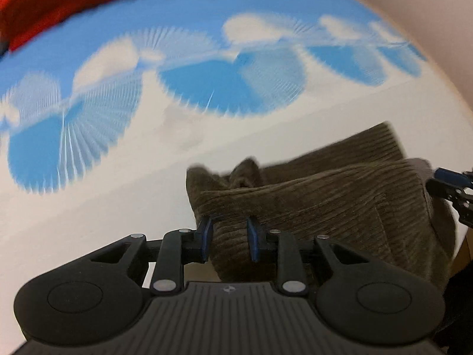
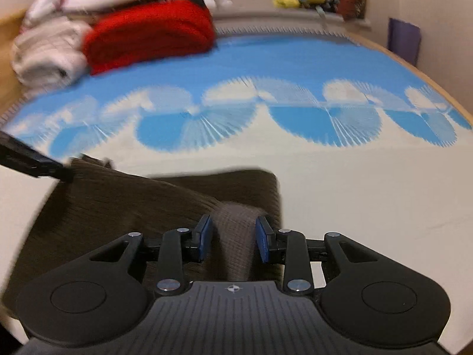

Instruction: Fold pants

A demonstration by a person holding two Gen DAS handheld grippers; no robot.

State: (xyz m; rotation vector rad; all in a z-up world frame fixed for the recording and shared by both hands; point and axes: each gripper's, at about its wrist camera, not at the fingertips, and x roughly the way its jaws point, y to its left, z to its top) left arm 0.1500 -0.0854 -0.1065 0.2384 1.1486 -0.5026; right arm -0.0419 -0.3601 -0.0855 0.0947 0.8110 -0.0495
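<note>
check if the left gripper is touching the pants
Touching. The left wrist view shows the left gripper with pants fabric bunched between both pads.

The left gripper and the right gripper look alike: matte black plastic, with a ribbed grey-black plate at the base bearing a small round crosshair mark. On each side sits a rounded lobe with a shallow circular recess. Flat black linkage bars run forward, pinned by silver screw heads. Each finger ends in a slim blue pad, rectangular and slightly worn.
</note>
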